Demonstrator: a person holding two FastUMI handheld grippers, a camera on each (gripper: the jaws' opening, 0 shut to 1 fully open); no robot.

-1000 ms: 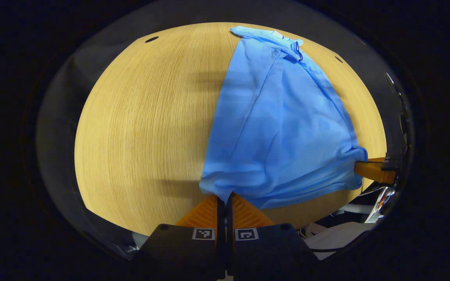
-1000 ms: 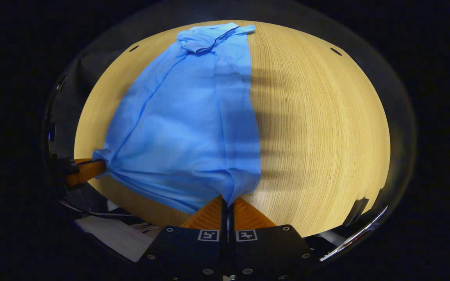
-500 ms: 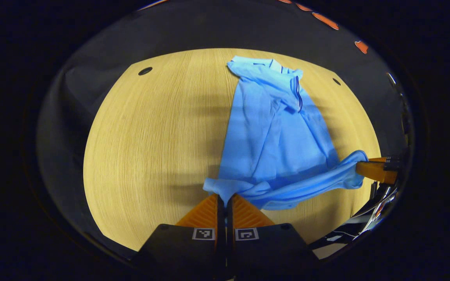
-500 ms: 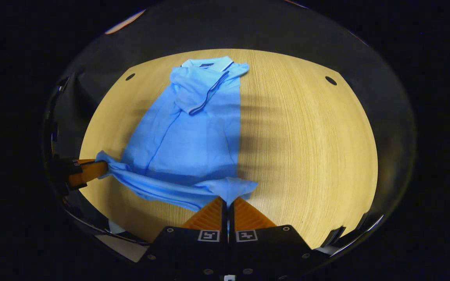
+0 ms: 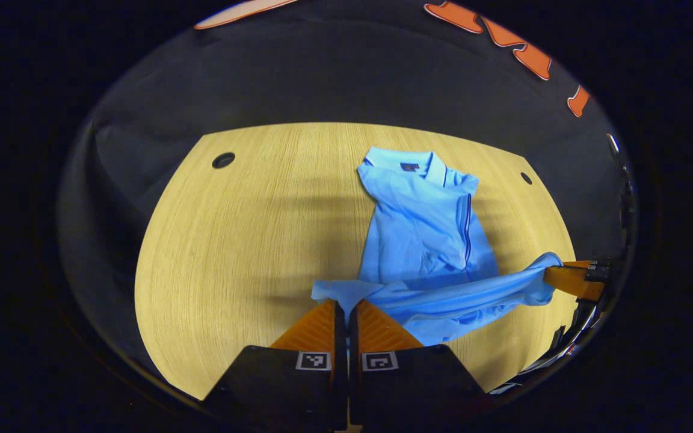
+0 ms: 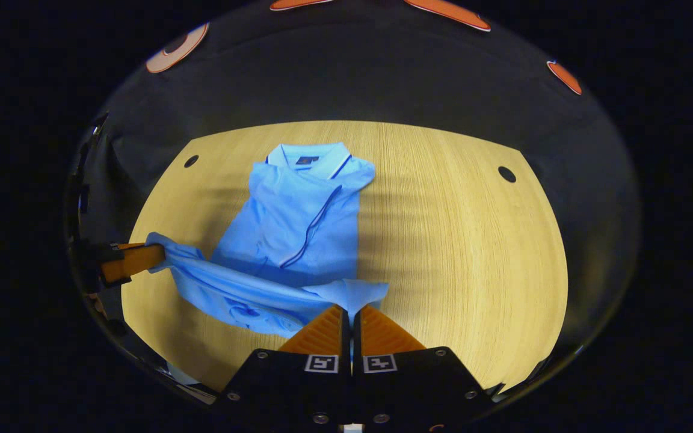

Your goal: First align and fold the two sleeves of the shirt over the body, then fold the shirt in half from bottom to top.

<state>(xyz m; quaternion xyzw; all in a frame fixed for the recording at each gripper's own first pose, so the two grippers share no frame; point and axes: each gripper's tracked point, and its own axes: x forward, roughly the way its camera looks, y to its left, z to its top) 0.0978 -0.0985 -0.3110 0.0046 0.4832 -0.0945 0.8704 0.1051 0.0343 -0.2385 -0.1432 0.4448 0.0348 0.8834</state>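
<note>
A light blue polo shirt (image 5: 425, 240) (image 6: 298, 222) lies on the wooden table (image 5: 250, 228) (image 6: 461, 234), collar at the far end, its sleeves folded over the body. My left gripper (image 5: 341, 304) is shut on one corner of the bottom hem. My right gripper (image 6: 351, 308) is shut on the other hem corner. The hem hangs lifted and stretched between the two grippers above the shirt's lower part. The right gripper (image 5: 569, 278) shows at the right edge of the left gripper view, and the left gripper (image 6: 133, 261) at the left edge of the right gripper view.
The table has small round holes (image 5: 224, 160) (image 6: 507, 174) near its far corners. Bare wood lies to the left of the shirt in the left gripper view and to its right in the right gripper view. The booth's dark wall (image 5: 334, 78) stands behind the table.
Both grippers have risen and carried the hem toward the collar. The shirt's lower half has lifted off the table and the visible flat part has shortened.
</note>
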